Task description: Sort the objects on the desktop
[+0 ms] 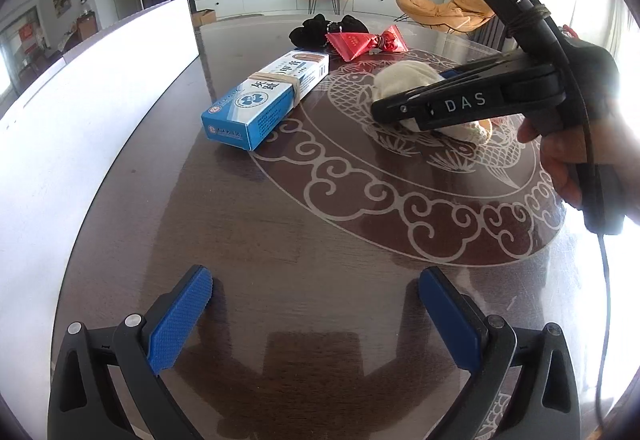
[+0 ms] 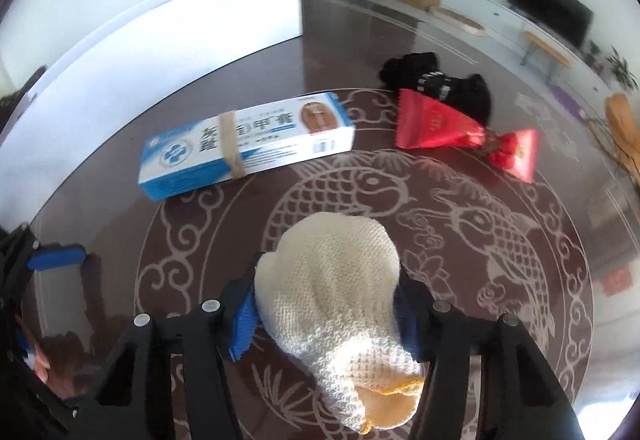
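From the left wrist camera, a dark brown glossy worktop point(image 1: 260, 240) with a pale engraved fish-and-cloud medallion fills the view. At the bottom edge, the left gripper point(image 1: 314, 314) hangs just above the bare surface, its blue-padded jaws spread wide and holding nothing. Ahead and left lies a long blue-and-white box point(image 1: 268, 100) printed with Chinese characters and bound by a tan rubber band. Beyond it sit a red foil packet point(image 1: 362, 44) with a gathered end and, just behind that, a black fabric item point(image 1: 316, 30). To the right, the right gripper point(image 1: 390, 100), black with white letters "DAS" on its side, reaches in from the right edge, its jaws closed around a cream knitted glove point(image 1: 404, 80) that rests on the medallion. A tall white panel point(image 1: 100, 88) stands along the left side of the worktop. Turning to the right wrist camera, the glove point(image 2: 332, 300) sits squeezed between the right gripper's blue pads point(image 2: 244, 320), its orange-trimmed cuff toward the lens. Farther off lie the box point(image 2: 248, 144), then the red packet point(image 2: 440, 124) touching the black fabric point(image 2: 440, 80). One blue pad of the left gripper point(image 2: 58, 258) shows at the left edge.
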Action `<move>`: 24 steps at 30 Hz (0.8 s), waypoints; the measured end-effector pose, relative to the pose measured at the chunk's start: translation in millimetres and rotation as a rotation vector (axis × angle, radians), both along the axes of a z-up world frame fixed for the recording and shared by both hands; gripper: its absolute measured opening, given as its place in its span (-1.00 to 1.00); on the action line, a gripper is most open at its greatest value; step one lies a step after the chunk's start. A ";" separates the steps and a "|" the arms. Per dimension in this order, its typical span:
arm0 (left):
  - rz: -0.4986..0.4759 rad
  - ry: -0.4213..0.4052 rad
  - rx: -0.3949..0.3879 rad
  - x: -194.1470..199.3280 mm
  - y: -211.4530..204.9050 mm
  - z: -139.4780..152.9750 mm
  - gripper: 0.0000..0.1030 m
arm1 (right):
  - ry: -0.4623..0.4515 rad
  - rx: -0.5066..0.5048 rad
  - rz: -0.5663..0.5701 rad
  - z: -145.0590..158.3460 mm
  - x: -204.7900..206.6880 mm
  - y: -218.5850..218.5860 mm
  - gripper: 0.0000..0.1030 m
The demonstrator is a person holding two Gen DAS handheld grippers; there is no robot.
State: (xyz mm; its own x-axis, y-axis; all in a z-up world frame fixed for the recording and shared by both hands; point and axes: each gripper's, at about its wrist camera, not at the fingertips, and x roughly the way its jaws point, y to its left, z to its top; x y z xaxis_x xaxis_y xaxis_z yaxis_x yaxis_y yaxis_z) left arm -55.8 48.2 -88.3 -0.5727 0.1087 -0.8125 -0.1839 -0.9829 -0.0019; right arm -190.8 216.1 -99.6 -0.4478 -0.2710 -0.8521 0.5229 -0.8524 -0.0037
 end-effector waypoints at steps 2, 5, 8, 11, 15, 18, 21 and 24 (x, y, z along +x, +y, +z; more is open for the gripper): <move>0.000 0.000 0.001 0.0 -0.6 0.2 1.00 | 0.015 -0.035 -0.211 -1.9 12.8 24.6 0.12; 0.000 0.000 0.001 0.2 -0.5 0.2 1.00 | 0.037 -0.038 -0.420 -0.9 50.8 55.8 0.16; 0.001 0.000 0.000 -2.7 -2.1 -0.8 1.00 | 0.077 -0.010 -0.472 -2.3 89.3 74.7 0.46; 0.001 -0.001 0.000 -4.1 -2.8 -1.3 1.00 | 0.065 -0.026 -0.489 -6.8 102.6 92.3 1.00; 0.001 -0.001 0.001 -4.3 -2.9 -0.7 1.00 | 0.065 -0.036 -0.500 -4.3 107.5 99.7 1.00; 0.001 0.000 0.001 -4.2 -3.3 -0.6 1.00 | 0.066 -0.010 -0.494 -6.9 108.5 96.5 1.00; 0.001 0.000 0.001 -4.2 -3.5 -0.6 1.00 | 0.067 -0.010 -0.493 -9.0 107.1 96.0 1.00; 0.001 0.000 0.001 -3.9 -3.3 -0.7 1.00 | 0.067 -0.010 -0.493 -9.1 107.0 96.0 1.00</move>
State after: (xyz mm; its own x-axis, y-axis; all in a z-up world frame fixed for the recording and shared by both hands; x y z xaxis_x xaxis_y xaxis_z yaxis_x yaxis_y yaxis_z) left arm -59.7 44.8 -88.9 -0.5724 0.1091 -0.8127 -0.1834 -0.9830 -0.0029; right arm -83.7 312.1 -108.7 -0.5784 -0.0215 -0.8155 0.0565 -0.9983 -0.0137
